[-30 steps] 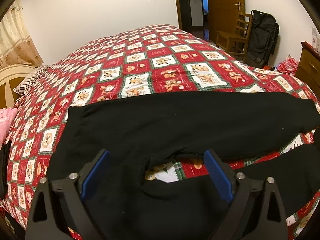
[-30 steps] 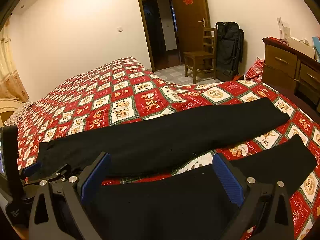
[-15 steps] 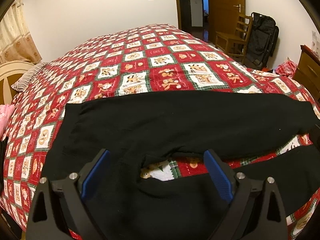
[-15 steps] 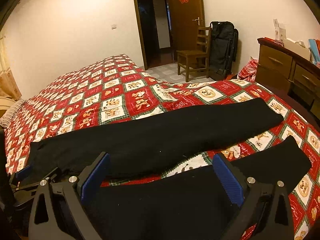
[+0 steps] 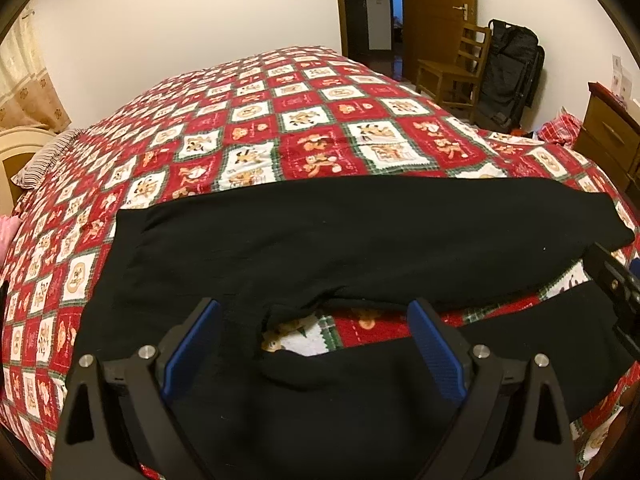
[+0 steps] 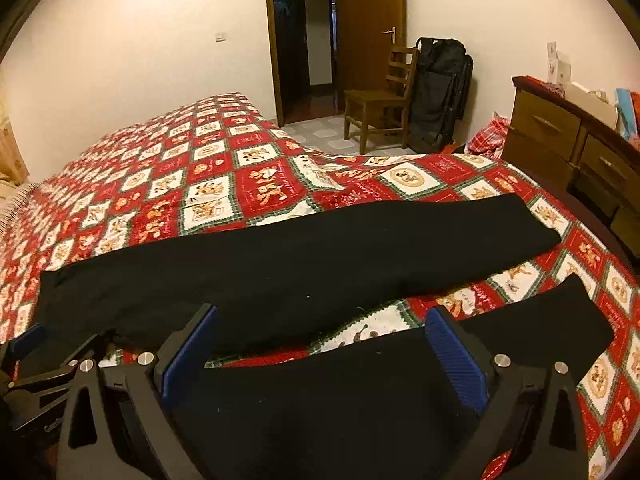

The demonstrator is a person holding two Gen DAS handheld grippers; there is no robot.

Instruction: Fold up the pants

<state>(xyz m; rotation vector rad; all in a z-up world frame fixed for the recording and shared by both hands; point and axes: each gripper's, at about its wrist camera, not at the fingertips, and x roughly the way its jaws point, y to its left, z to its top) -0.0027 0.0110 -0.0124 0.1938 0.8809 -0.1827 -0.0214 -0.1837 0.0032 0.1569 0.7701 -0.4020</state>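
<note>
Black pants (image 5: 340,240) lie flat on the red patterned bed, waistband at the left, both legs spread to the right with a gap at the crotch. My left gripper (image 5: 314,348) is open and empty, above the crotch and the near leg. My right gripper (image 6: 322,354) is open and empty, above the middle of the near leg (image 6: 400,380). The far leg (image 6: 320,248) runs to the right. The right gripper's edge shows at the right in the left wrist view (image 5: 612,288). The left gripper shows at the lower left in the right wrist view (image 6: 36,372).
The bed cover (image 5: 280,128) stretches far beyond the pants. A wooden chair (image 6: 380,100) and black bag (image 6: 438,92) stand by the door. A wooden dresser (image 6: 576,140) stands at the right. A striped pillow (image 5: 44,156) lies at the far left.
Both grippers have shifted slightly left along the pants; the views have panned a little. The jaws stay open and the pants have not moved.
</note>
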